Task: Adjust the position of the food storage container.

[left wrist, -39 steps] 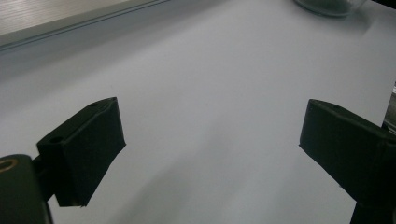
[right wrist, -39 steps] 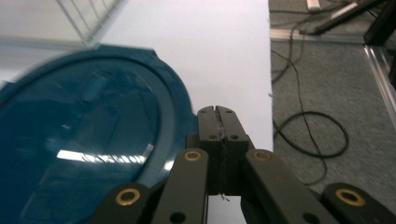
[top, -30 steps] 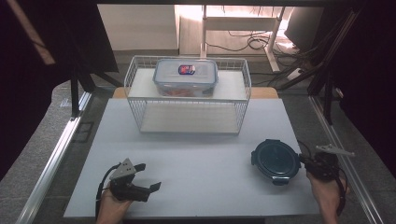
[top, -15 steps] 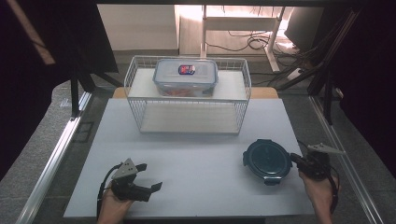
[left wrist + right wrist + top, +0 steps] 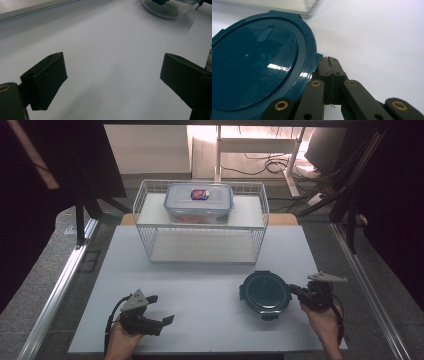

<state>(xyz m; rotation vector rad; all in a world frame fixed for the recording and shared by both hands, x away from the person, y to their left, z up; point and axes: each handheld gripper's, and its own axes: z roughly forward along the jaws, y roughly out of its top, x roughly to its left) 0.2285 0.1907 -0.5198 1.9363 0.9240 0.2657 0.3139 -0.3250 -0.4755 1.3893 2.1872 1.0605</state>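
Left gripper (image 5: 159, 316): nearest the camera, low on the bench (image 5: 210, 270), jaws well apart with nothing between them, resting idle.
Right gripper (image 5: 298, 292): jaws pressed together; the tips sit against a side tab of the round container, whether they pinch that tab or just push it I cannot tell.
Round container (image 5: 265, 293): dark blue lid on, flat on the bench, directly left of the right gripper as the high view shows it, well apart from the left one.
Key relation: the right hand is much the nearer; any shove or grab runs leftward from it.
Wire basket (image 5: 260, 240): farther back, mid-bench, holding a rectangular lidded box (image 5: 199, 202) on its upper shelf.
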